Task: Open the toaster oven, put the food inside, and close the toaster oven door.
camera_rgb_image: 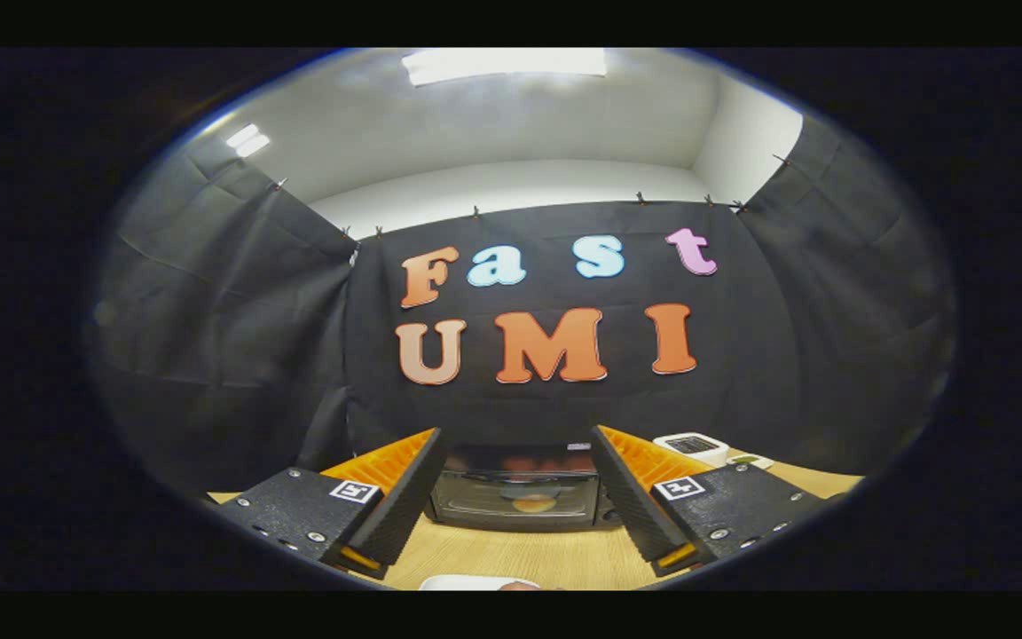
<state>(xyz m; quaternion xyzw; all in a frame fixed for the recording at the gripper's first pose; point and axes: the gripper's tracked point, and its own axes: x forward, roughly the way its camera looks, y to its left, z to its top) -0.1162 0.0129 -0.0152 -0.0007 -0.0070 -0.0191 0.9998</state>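
Note:
A black toaster oven (515, 488) stands on the wooden table (511, 555), beyond my fingers and framed between them. Its glass door looks shut, and a round orange-brown item shows behind or reflected in the glass (533, 504). My gripper (515, 461) is open, held back from the oven, with nothing between its fingers. Close below the fingers, at the near edge of the table, lies the rim of a white plate (475, 583); what it carries is hidden.
A small white device (693, 446) sits on the table to the right of the oven, beyond my right finger, with a small flat object beside it (749, 461). Black cloth walls close the booth behind and on both sides.

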